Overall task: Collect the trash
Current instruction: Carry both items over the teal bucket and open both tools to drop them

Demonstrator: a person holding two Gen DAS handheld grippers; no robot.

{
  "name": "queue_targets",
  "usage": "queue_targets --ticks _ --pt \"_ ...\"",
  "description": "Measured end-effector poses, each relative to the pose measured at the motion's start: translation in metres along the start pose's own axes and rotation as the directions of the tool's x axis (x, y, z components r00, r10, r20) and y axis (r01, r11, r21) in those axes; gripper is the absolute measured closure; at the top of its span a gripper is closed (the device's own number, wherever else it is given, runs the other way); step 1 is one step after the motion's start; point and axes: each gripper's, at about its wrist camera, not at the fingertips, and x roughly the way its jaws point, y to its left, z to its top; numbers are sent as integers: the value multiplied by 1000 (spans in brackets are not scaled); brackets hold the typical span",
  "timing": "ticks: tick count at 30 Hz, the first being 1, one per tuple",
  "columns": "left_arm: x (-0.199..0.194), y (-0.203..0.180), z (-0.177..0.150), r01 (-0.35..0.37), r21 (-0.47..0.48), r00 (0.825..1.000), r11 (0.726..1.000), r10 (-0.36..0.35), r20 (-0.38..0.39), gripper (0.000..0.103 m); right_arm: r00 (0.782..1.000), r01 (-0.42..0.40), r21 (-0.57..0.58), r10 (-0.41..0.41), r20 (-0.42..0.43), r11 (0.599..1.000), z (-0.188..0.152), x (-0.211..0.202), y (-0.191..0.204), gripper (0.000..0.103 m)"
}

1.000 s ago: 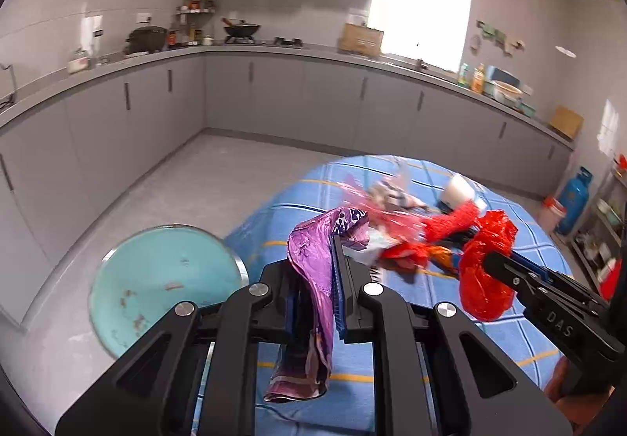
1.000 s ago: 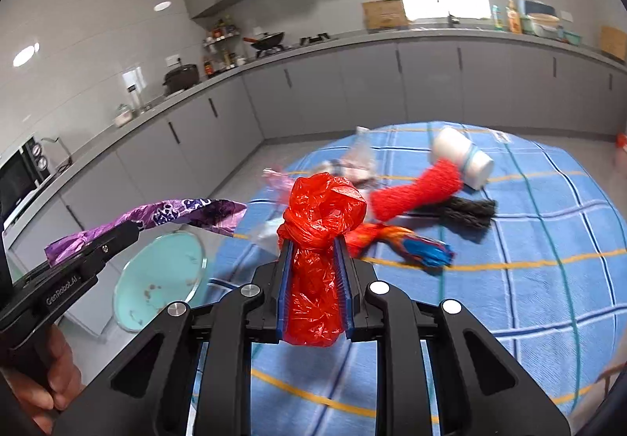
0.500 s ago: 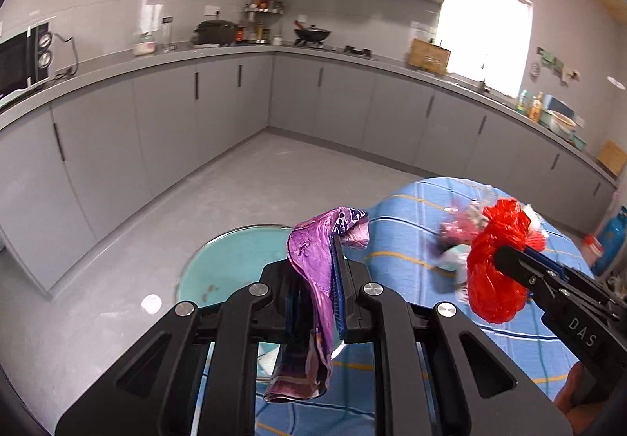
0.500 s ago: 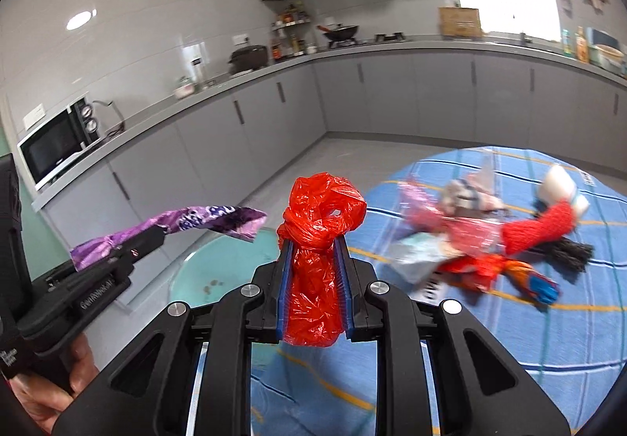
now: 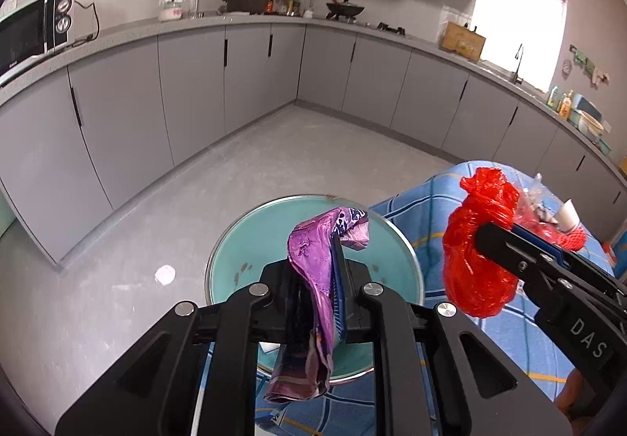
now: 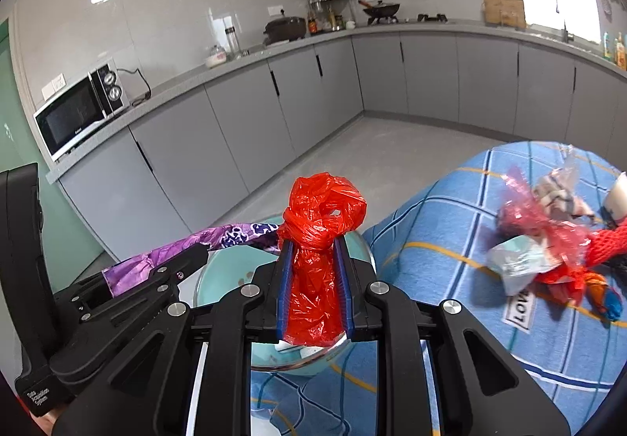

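Observation:
My left gripper (image 5: 321, 252) is shut on a crumpled purple wrapper (image 5: 313, 279) that droops below its jaws. It hangs over the open teal trash bin (image 5: 250, 240) on the floor beside the table. My right gripper (image 6: 311, 252) is shut on a knotted red plastic bag (image 6: 321, 212), just right of the left one and over the bin's (image 6: 219, 271) near rim. The red bag (image 5: 474, 259) and right gripper (image 5: 486, 236) show at the right of the left wrist view. More trash (image 6: 548, 240) lies on the blue checked tablecloth (image 6: 450, 220).
Grey kitchen cabinets (image 5: 188, 91) run along the far walls with a microwave (image 6: 78, 111) on the counter. Grey floor (image 5: 274, 158) lies beyond the bin. A white scrap (image 5: 164, 274) lies on the floor left of the bin. A paper cup (image 5: 568, 214) lies on the table.
Both grippers have swung left, away from the table's trash pile, and now hang over the teal bin. The purple wrapper and the red bag stay clamped as before.

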Motion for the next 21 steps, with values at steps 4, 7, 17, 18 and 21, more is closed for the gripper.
queue_targets --ticks 4,7,17,18,21 --pt "13 5 -5 -14 -6 1000 1000 13 -24 88 999 -13 4 13 -49 1000 -4 22 -1 82" --pt "22 7 -7 -27 -10 999 1000 27 -42 88 997 -17 12 18 -77 1000 -7 35 -2 82" --pt "42 13 -19 -44 -17 995 999 42 -94 88 992 -1 5 1 -125 1000 -15 59 -2 82" --pt "44 15 -18 -45 -17 994 999 43 -96 88 992 1 3 -1 -129 1000 -15 62 -1 82" --pt "47 19 -21 -52 -21 993 998 50 -106 88 991 5 -5 -5 -137 1000 -14 70 1 82"
